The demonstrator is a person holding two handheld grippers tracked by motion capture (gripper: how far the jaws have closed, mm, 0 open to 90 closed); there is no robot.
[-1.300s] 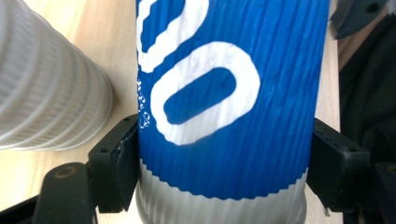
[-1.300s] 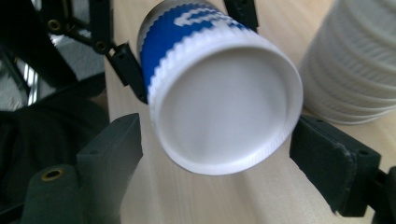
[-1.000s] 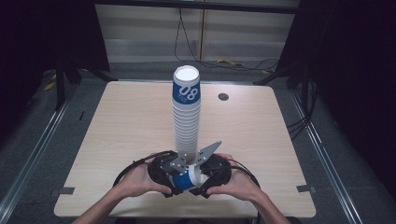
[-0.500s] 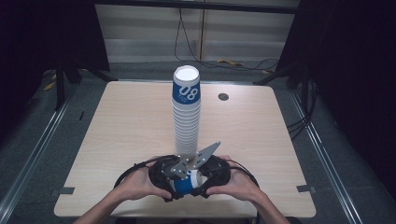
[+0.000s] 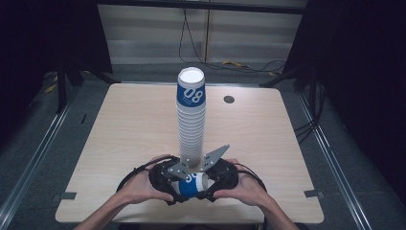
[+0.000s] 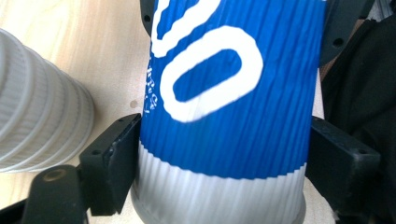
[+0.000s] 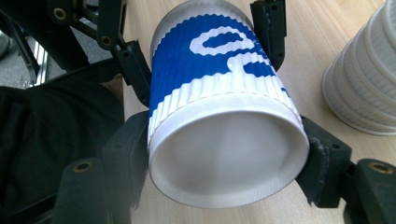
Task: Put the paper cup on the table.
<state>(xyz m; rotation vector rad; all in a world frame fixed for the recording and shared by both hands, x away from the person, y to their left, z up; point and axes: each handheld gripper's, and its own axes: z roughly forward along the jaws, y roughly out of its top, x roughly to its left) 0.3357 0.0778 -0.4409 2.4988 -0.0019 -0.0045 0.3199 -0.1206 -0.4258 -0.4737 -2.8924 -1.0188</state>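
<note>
Two grippers clamped on one blue cup (image 5: 191, 182) at the table's (image 5: 119, 124) near edge.
Left gripper (image 6: 219, 154) pinching the ribbed wall from the left, right gripper (image 7: 224, 154) just closed on the rim end from the right; cup lying sideways, just in front of the tall cup stack (image 5: 190, 124).

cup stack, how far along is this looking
Done: a tall stack of cups stands upside down mid-table. In hand: one blue and white cup lies on its side near the table's front edge, with the left gripper and the right gripper both clamped on it; the right's jaws have just been closing. Left: probably lifting this cup onto the stack, or parting two nested cups; I can't tell which.
</note>
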